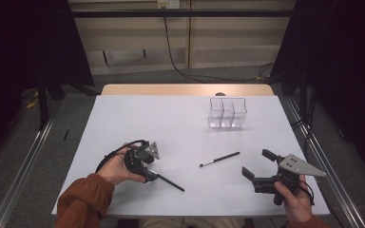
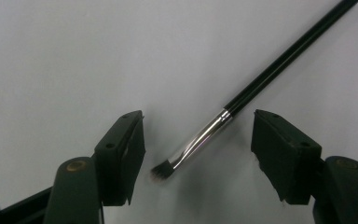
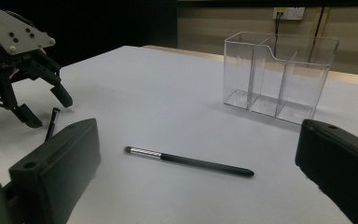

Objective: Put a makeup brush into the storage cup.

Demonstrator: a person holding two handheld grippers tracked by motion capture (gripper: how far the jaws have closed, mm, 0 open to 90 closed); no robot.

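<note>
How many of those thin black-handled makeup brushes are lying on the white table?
2. One black-handled brush with a silver ferrule lies mid-table, in front of the clear plastic organiser. The other brush lies near the front edge, between the open jaws of the left gripper.

White table (image 1: pixel 123 123): two brushes (image 1: pixel 219 159), clear organizer (image 1: pixel 227 113).

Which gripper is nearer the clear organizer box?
Right. The right gripper sits near the table's front right, below the clear organizer box; the left gripper is farther off at front left, over a brush.

One brush (image 1: pixel 170 182) lies near-left on the table (image 1: pixel 180 128), another (image 1: pixel 219 159) centre, organiser (image 1: pixel 227 113) behind.
</note>
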